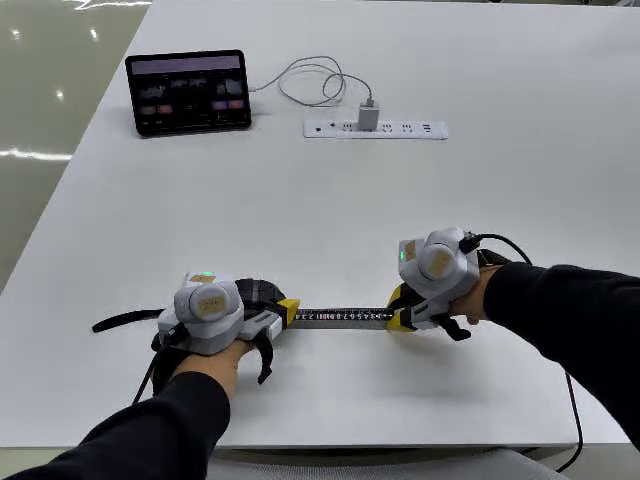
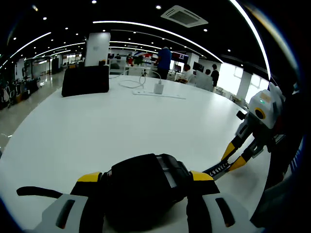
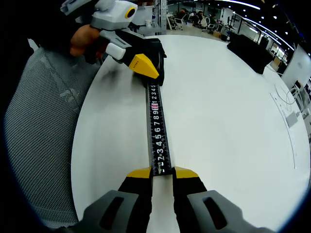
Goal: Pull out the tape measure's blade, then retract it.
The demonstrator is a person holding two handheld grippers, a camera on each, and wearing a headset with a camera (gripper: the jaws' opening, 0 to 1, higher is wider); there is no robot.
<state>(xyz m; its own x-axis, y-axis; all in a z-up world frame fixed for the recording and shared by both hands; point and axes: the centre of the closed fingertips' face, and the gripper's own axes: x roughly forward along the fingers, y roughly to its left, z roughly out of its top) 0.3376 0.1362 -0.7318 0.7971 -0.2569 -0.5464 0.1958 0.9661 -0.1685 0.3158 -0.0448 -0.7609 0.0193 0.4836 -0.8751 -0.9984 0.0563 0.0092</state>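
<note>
Head view: the blade (image 1: 340, 318) is lying flat on the white table (image 1: 300, 180), stretching sideways near the front edge.
Left gripper (image 2: 146, 176): its jaws are clamping the black tape measure case (image 2: 141, 199), which is sitting at the blade's left end.
Right gripper (image 3: 163, 172): its jaws, nearly closed, are pinching the blade's free tip.
Axis: the blade is running straight from the right jaws away to the case.
Judgement: whether pulling farther or feeding back, the tip is probably needing to travel along that same line.

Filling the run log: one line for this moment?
left gripper shut on tape measure case | right gripper shut on blade | blade partly out
</note>
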